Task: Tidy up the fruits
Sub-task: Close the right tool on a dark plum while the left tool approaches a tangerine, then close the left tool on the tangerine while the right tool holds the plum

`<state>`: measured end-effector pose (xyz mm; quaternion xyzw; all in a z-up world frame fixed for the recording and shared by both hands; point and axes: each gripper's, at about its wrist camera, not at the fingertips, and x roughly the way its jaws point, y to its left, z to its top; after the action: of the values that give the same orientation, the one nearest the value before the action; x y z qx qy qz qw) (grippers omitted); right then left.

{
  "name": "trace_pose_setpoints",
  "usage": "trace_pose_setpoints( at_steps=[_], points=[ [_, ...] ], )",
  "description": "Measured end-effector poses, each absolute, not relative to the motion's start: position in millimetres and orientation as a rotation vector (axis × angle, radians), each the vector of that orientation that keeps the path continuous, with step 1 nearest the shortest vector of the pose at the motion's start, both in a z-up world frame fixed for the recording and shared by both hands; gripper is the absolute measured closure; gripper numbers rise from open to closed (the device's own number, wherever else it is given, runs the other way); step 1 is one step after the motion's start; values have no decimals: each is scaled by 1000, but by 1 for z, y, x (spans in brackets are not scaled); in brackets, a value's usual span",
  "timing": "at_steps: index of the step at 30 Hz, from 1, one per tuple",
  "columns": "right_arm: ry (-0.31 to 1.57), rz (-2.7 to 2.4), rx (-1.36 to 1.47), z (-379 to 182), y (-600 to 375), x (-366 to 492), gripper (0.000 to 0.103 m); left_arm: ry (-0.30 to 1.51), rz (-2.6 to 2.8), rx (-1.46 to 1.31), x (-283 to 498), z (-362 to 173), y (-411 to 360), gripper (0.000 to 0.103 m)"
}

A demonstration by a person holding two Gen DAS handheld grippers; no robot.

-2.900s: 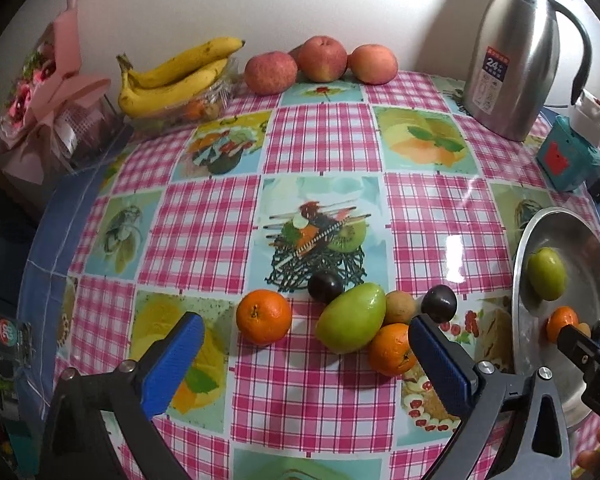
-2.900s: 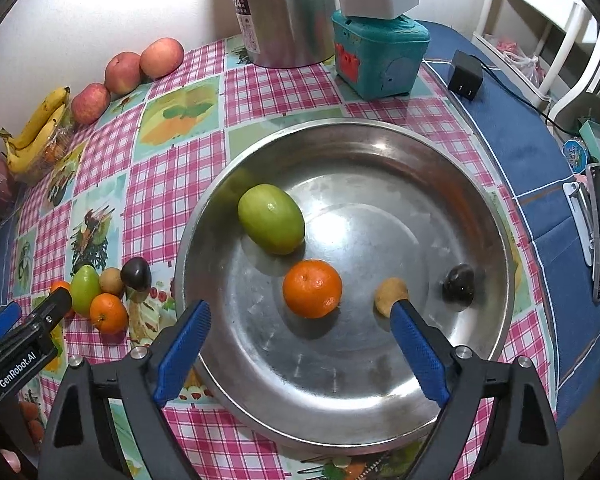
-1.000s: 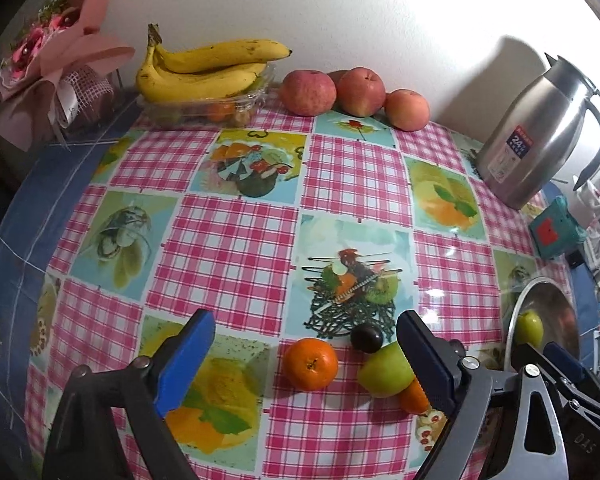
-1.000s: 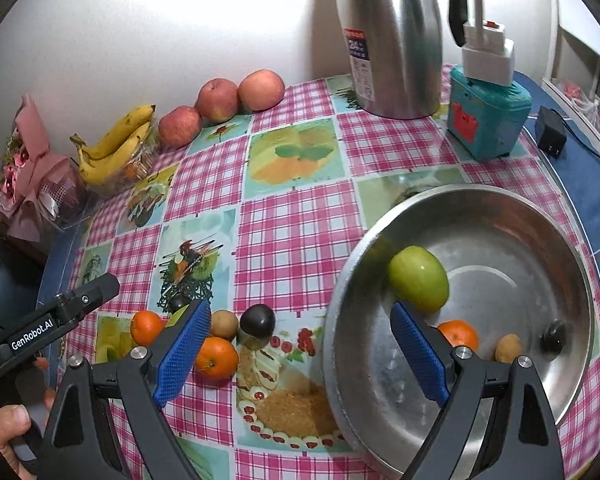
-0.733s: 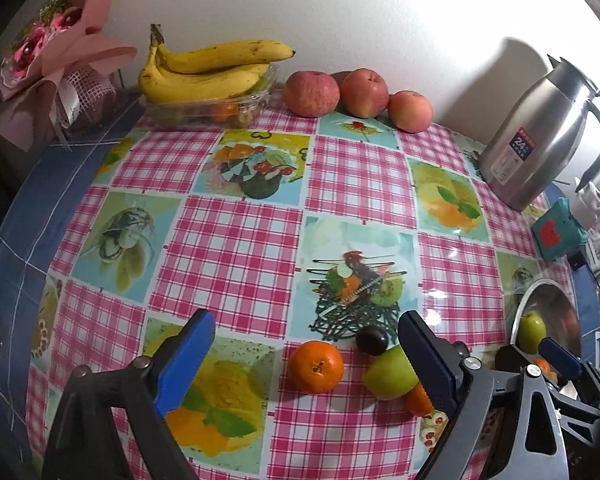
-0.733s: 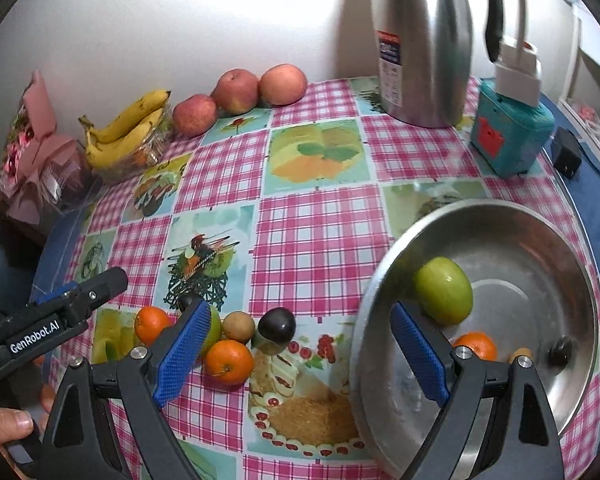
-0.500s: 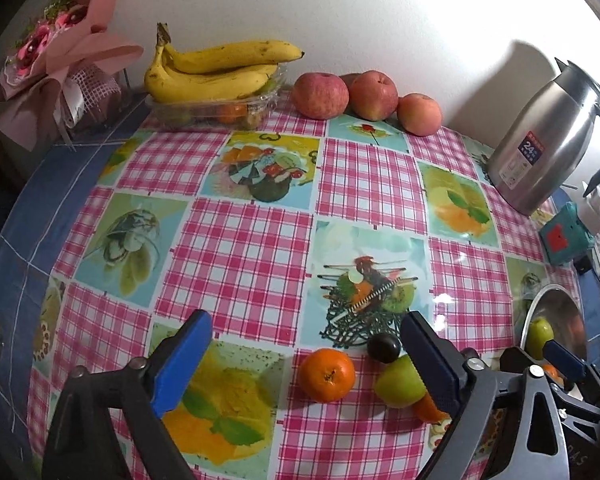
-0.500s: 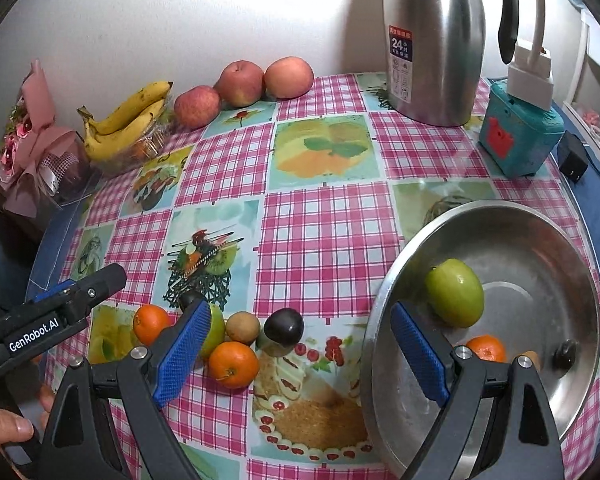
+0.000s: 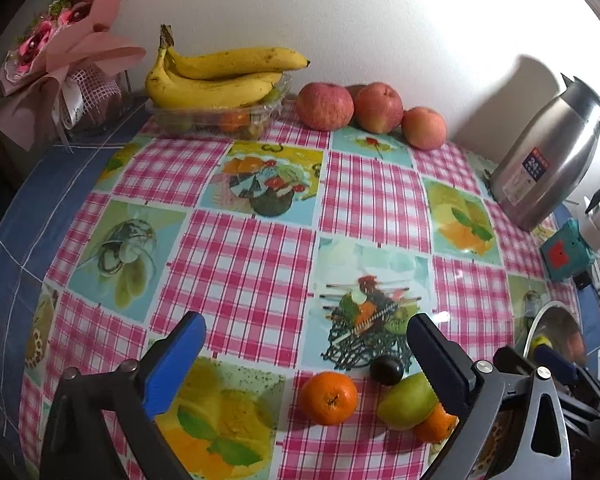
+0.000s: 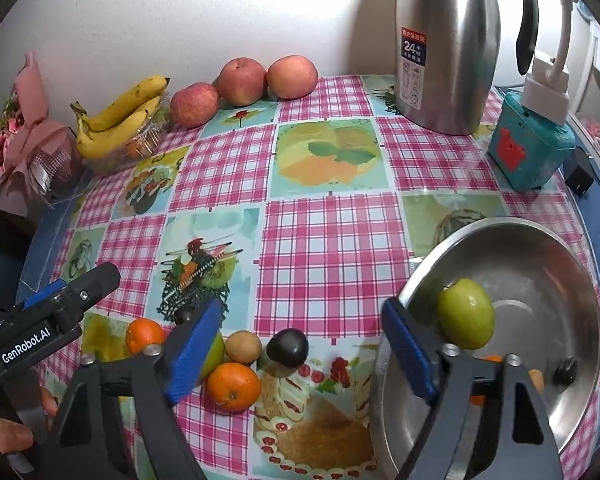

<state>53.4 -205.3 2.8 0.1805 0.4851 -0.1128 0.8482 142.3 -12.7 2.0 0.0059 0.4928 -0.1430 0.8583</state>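
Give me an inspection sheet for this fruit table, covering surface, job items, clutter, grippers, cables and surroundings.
Surface: round table with a pink checked cloth printed with fruit pictures.
Job's things: steel bowl holds a green fruit, an orange, a small brown fruit and a dark one. Loose cluster on the cloth: two oranges, green fruit, kiwi, two dark plums.
Clutter: bananas on a clear tray, three apples, steel thermos, teal box, wrapped bouquet.
Grippers: left gripper open, empty; right gripper open, empty.
Cables: white charger and its cord above the box.
Surroundings: white wall behind.
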Motion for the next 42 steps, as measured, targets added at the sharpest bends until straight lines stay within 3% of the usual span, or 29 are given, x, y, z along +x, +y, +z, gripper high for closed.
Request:
trace_pose_setpoints(
  at_steps=[7, 9, 11, 16, 20, 35, 42],
  points=[
    [1048, -246, 404, -4, -211, 52, 23, 996, -335, 40, 140, 8, -23, 1],
    [1052, -243, 407, -4, -211, 52, 27, 1014, -353, 29, 140, 7, -26, 2],
    [1057, -242, 411, -5, -212, 52, 37, 1036, -373, 27, 141, 4, -29, 2],
    [1082, -228, 433, -11, -214, 50, 51, 1121, -419, 2, 141, -13, -37, 10],
    [1105, -191, 461, -19, -212, 51, 53, 1189, -428, -4, 141, -27, -40, 23],
    [1163, -134, 529, -41, -207, 54, 67, 1292, -373, -39, 131, -34, -14, 31],
    [1152, -115, 548, -40, -206, 53, 74, 1327, -381, -83, 128, -39, -10, 48]
  ],
)
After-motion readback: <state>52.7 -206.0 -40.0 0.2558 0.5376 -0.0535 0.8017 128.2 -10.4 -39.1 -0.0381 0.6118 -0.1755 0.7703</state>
